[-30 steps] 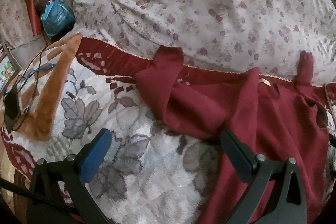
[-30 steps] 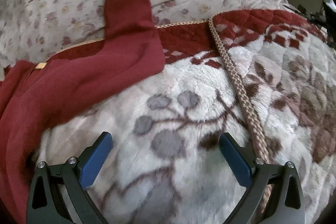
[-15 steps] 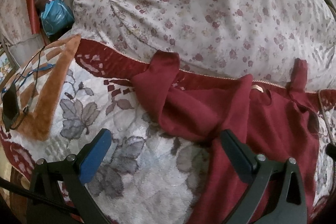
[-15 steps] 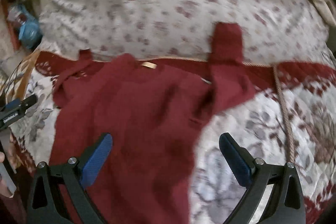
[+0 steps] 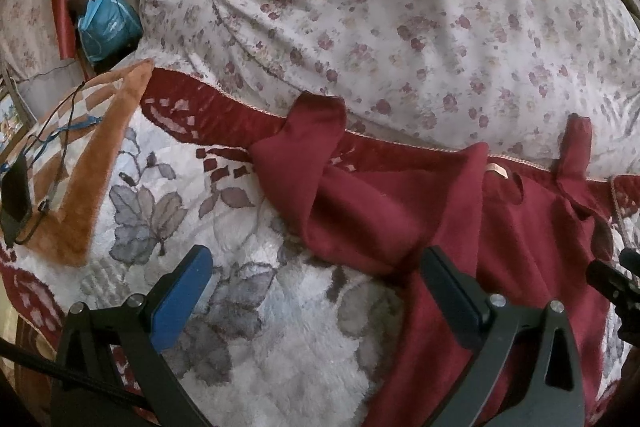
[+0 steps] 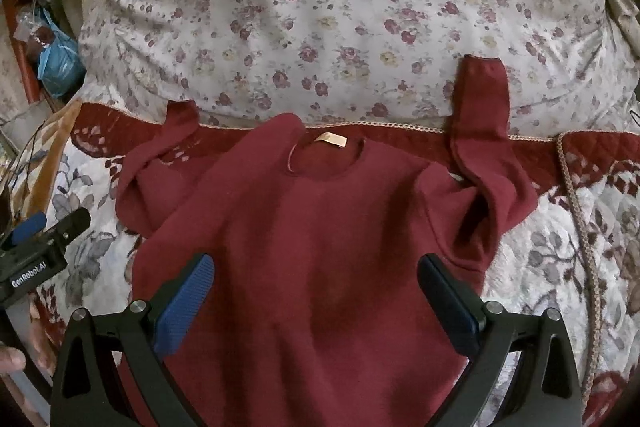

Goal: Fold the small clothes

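Observation:
A small dark red sweater point(image 6: 320, 227) lies spread on a plush floral blanket point(image 6: 560, 267), neck with its tan label point(image 6: 330, 140) towards a floral pillow. Both sleeves are bent upward: the left one point(image 5: 304, 155) and the right one point(image 6: 484, 131). My right gripper point(image 6: 316, 291) is open and empty, hovering over the sweater's body. My left gripper point(image 5: 320, 287) is open and empty above the blanket at the sweater's left edge; it also shows at the left of the right wrist view point(image 6: 40, 239).
A big floral pillow point(image 6: 340, 7) lies behind the sweater. At the far left are a blue bag point(image 5: 104, 27), a black device with cables point(image 5: 16, 195) and an orange blanket border point(image 5: 92, 163). A braided trim point(image 6: 580, 227) runs down the blanket at right.
My right gripper has swung left from the bare blanket at the right sleeve to above the sweater's middle. My left gripper has pulled back slightly.

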